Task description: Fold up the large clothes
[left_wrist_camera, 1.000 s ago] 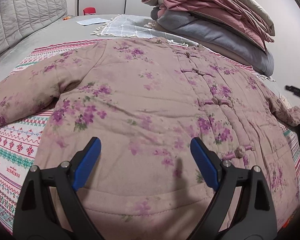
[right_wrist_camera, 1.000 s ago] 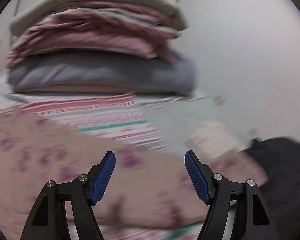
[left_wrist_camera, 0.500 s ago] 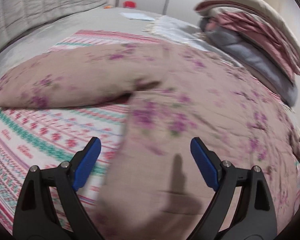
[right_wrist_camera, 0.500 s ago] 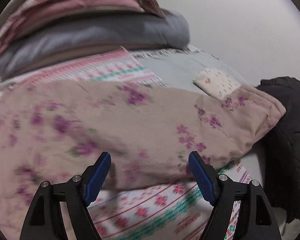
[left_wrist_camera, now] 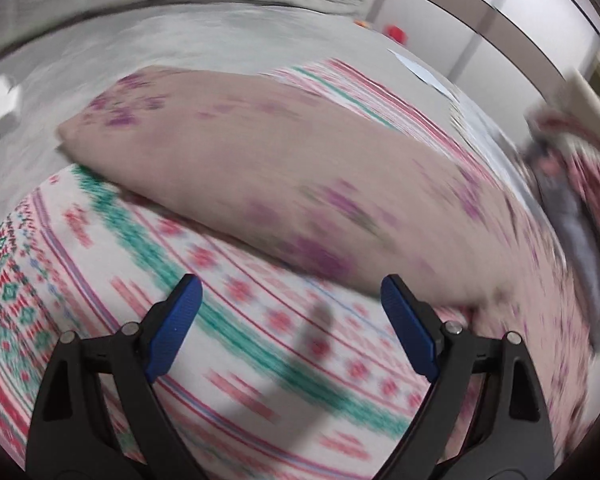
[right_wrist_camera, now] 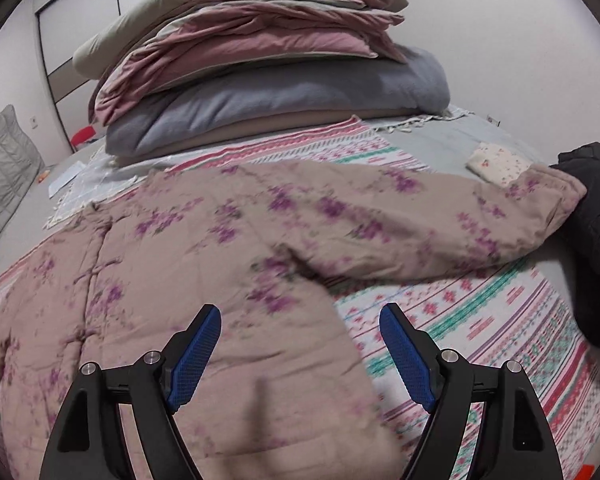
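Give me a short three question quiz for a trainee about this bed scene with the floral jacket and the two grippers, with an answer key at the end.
1. True or false: the right gripper is clamped on the floral jacket.
2. What dark item does the end of the jacket sleeve lie next to? A) a black garment B) a red cup C) a shoe
3. What does the left gripper hover above, in front of the other sleeve?

Key:
1. False; its jaws are open and empty.
2. A
3. The patterned blanket.
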`<state>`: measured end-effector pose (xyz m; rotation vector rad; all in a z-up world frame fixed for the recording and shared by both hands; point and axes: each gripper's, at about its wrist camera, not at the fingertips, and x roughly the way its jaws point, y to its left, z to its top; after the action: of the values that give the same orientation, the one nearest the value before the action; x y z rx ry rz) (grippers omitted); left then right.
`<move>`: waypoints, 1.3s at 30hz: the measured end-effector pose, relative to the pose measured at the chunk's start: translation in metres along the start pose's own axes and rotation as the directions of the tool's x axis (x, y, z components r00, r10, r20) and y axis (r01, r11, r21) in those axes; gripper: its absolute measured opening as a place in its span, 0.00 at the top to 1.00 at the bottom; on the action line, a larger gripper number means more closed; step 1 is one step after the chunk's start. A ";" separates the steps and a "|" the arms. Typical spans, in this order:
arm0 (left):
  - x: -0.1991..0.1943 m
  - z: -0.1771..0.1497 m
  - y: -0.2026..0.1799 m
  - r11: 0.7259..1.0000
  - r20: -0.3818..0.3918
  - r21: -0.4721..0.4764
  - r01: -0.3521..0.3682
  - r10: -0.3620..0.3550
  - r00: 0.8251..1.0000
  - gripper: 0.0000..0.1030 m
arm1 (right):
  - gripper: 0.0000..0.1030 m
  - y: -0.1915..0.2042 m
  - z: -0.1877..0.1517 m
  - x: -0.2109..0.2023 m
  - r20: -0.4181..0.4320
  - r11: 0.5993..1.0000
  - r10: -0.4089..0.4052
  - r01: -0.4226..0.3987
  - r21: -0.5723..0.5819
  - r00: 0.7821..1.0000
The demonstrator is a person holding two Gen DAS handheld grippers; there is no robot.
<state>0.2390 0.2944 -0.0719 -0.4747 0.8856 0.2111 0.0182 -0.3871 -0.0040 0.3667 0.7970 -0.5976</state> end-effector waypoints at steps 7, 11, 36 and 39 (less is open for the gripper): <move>0.017 0.038 0.044 0.988 0.075 -0.152 0.013 -0.002 0.997 0.18 | 0.20 0.023 -0.027 0.027 -0.073 0.996 0.082 -0.080 0.029 0.994; 0.023 0.050 0.064 0.961 0.104 -0.276 0.017 0.012 0.995 0.77 | 0.20 0.037 -0.032 0.039 -0.099 0.997 0.075 -0.077 -0.018 0.992; -0.128 -0.041 -0.320 0.674 -0.020 0.481 0.560 -0.630 0.776 0.88 | 0.20 0.034 -0.027 0.034 -0.076 0.992 0.126 -0.127 -0.018 0.989; -0.109 -0.089 -0.351 0.600 -0.169 0.508 0.618 -0.634 0.755 0.88 | 0.20 0.031 -0.027 0.036 -0.081 0.991 0.130 -0.131 -0.007 0.988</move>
<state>0.2386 -0.0544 0.0743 -0.2236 0.6559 -0.6849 0.0426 -0.3617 -0.0463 0.4307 0.8468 -0.4572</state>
